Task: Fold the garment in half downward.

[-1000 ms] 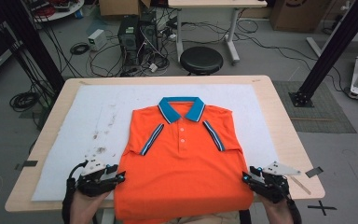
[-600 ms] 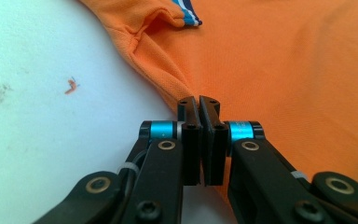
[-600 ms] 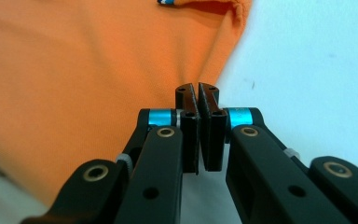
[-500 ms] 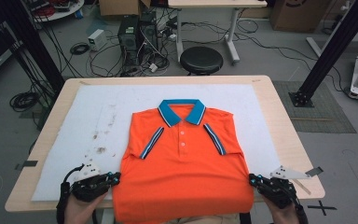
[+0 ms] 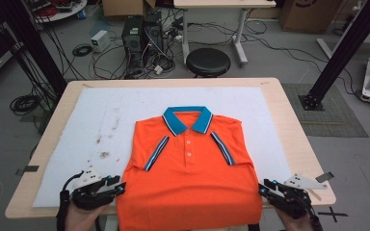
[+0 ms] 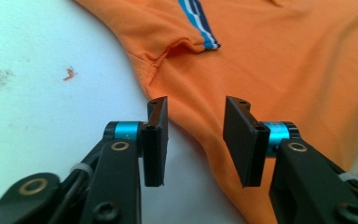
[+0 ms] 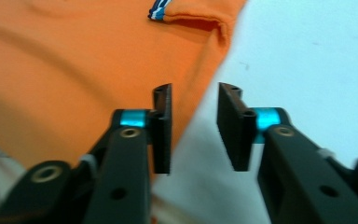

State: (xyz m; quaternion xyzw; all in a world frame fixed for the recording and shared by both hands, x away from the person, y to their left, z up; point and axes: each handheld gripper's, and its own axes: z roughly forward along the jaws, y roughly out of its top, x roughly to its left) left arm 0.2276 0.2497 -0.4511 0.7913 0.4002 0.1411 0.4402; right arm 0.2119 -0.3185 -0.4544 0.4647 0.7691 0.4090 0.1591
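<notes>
An orange polo shirt [image 5: 189,178] with a blue collar lies flat on the white mat [image 5: 91,120], sleeves folded in, its hem hanging over the table's near edge. My left gripper [image 5: 119,186] sits at the shirt's lower left side, open. In the left gripper view the gripper [image 6: 195,135] has its jaws astride the shirt's [image 6: 279,70] side edge, apart from the cloth. My right gripper [image 5: 261,187] is at the lower right side, open. In the right gripper view the gripper [image 7: 193,126] straddles the shirt's [image 7: 74,60] right edge.
The wooden table [image 5: 289,130] shows bare wood right of the mat. Dark stains [image 5: 105,155] mark the mat left of the shirt. Beyond the far edge stand a black stool [image 5: 208,61], a computer tower [image 5: 132,33] and cables on the floor.
Both grippers have slid down and toward me along the shirt's sides, ending near its lower corners. The shirt lies as before.
</notes>
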